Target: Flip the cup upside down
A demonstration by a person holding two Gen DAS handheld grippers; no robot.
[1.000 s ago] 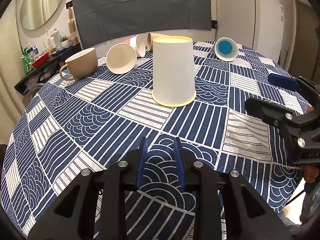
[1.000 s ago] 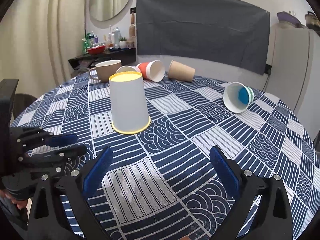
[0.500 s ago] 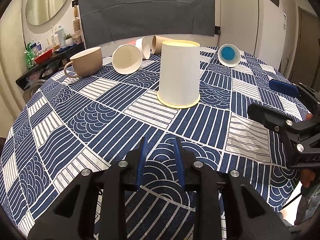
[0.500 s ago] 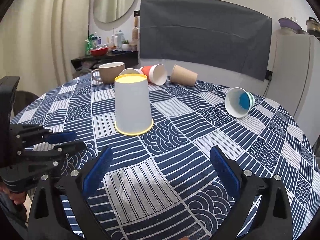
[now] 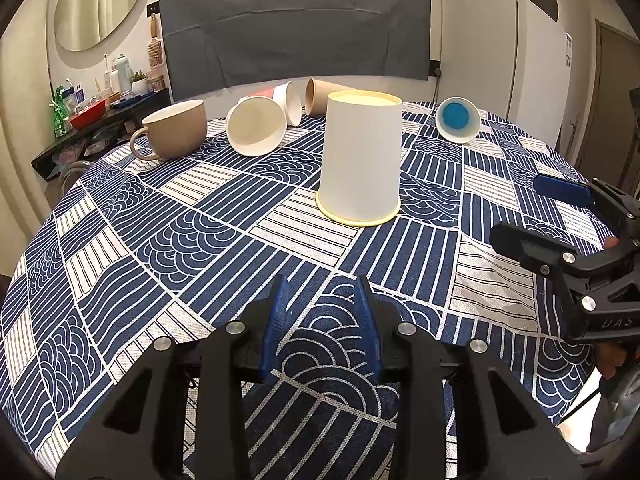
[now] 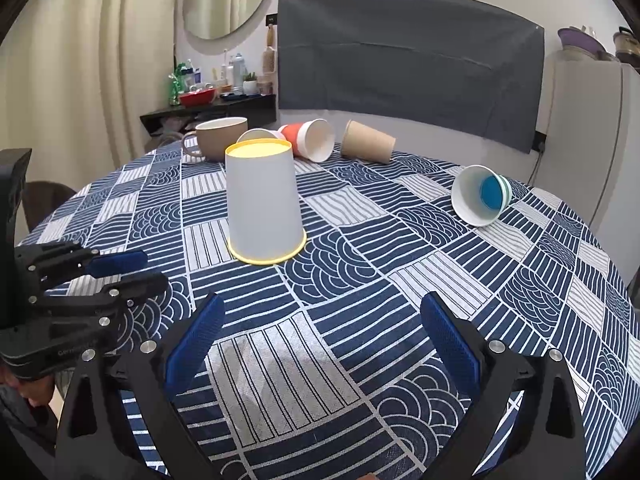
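Behind the white cup [image 6: 264, 204], half hidden — a cream cup [image 6: 256, 135]. Too small to tell, bottles on the shelf [image 6: 208, 110] beyond the desk [image 6: 400, 264] — labels unreadable.

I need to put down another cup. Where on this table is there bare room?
Free cloth lies between the upside-down white cup and both grippers, and between it and the blue-bottomed cup. The far edge is crowded: mug, orange cup, brown cup.

round table [image 5: 120, 240], patterned cloth [image 6: 360, 280], inverted cup [image 5: 361, 158], mug [image 5: 176, 130], tipped cups [image 6: 308, 140]
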